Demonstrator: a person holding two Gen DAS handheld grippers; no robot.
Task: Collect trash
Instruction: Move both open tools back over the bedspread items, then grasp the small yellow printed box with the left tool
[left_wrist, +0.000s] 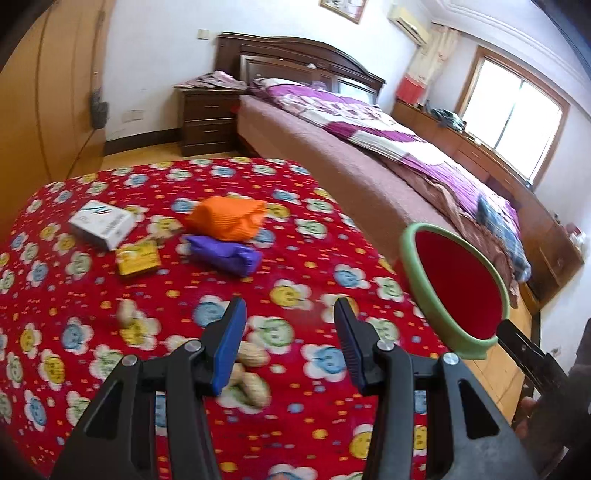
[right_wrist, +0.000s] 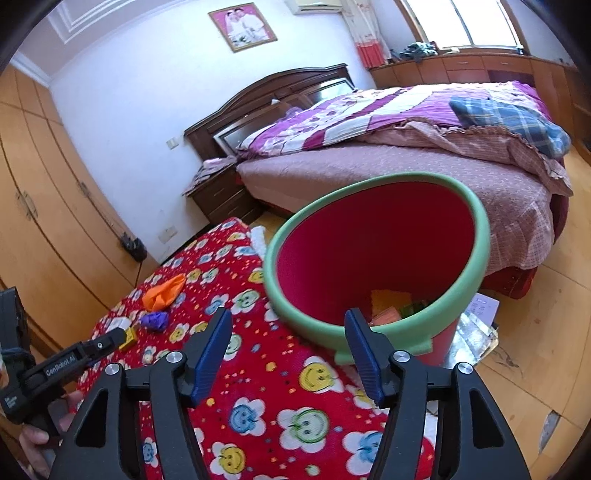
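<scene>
Just ahead of the left gripper (left_wrist: 290, 314), over the red flowered tablecloth (left_wrist: 92, 295), hovering with jaws spread wide and gripping nothing. Lying right below and beside the left-hand blue pad (left_wrist: 229, 347), a cluster of peanuts in the shell (left_wrist: 249, 373), partly hidden behind that pad; lying a little off to the left of the jaws, one more peanut (left_wrist: 125, 313). Resting farther out beyond the fingertips, a crumpled orange bag (left_wrist: 225, 218) touching a purple wrapper (left_wrist: 225, 254), with a yellow packet (left_wrist: 138, 258) and a white carton (left_wrist: 101, 223) sitting to the left of them. Showing off to the right of the jaws, the green-rimmed red trash bin (left_wrist: 410, 266), tilted toward the table edge. On the other side, holding open and empty too, the right gripper (right_wrist: 288, 339), hanging above the same cloth (right_wrist: 280, 384). Sitting directly past its right-hand pad (right_wrist: 364, 354), the bin (right_wrist: 484, 236), rim just beyond the fingertip, tipped so the mouth is facing the jaws, with yellow, orange and green scraps (right_wrist: 397, 308) lying inside. Reaching in from the far left of these jaws, the other gripper (right_wrist: 110, 339).
</scene>
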